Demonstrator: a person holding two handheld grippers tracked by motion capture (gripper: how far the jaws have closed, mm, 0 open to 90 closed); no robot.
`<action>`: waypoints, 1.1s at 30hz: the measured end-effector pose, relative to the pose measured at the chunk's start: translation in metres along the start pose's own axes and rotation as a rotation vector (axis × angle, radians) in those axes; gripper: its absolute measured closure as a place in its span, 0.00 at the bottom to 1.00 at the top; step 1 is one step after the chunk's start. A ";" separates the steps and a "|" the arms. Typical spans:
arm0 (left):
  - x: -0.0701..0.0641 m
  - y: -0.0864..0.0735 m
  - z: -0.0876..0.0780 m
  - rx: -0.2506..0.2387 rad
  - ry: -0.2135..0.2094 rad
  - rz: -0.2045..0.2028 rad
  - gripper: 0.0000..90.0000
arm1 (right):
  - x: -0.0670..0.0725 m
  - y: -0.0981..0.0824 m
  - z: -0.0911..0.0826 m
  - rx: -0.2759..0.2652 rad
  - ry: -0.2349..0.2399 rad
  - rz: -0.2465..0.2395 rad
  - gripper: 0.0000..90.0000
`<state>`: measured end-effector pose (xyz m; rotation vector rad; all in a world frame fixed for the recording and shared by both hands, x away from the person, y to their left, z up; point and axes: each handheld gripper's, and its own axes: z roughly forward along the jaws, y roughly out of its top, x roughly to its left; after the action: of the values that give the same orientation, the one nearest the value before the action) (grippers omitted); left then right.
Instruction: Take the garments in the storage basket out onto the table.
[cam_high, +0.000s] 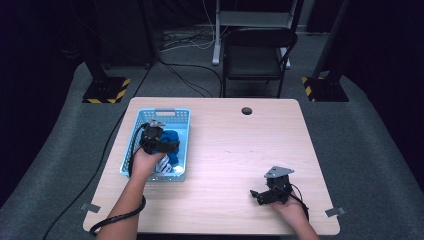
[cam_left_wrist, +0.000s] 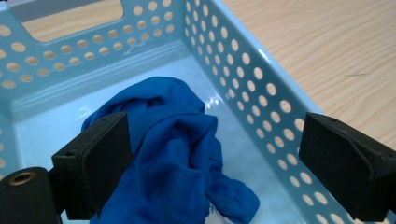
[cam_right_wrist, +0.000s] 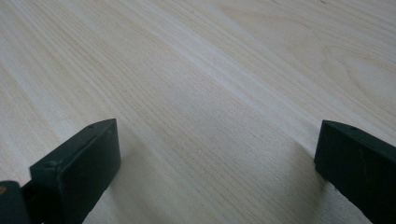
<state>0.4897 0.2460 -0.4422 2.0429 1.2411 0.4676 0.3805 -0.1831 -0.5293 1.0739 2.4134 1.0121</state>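
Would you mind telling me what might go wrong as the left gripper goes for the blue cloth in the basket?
1. The left gripper is open, with one jaw against the blue cloth and the other by the perforated wall of the basket; closing may pinch the wall or catch only a fold.
2. The cloth is bunched, so it could slip or drag the light basket as it lifts.
3. The right gripper sits open over the table, far off, so nothing steadies the basket.

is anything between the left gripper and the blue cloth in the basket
Nothing visible. The left gripper hangs open inside the basket, right over the blue cloth, one jaw already beside its folds.
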 end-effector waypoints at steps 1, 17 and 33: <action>0.001 0.000 0.001 0.004 0.002 -0.002 0.10 | 0.000 0.000 0.000 0.000 0.000 0.000 0.00; 0.005 0.001 0.013 0.060 0.020 -0.030 0.12 | 0.000 0.000 0.000 0.000 0.000 0.000 0.00; 0.008 -0.001 0.023 0.118 0.034 -0.057 0.15 | 0.000 0.000 0.000 0.000 0.000 0.001 0.00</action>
<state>0.5076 0.2450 -0.4595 2.0987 1.3733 0.4127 0.3805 -0.1832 -0.5293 1.0745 2.4135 1.0126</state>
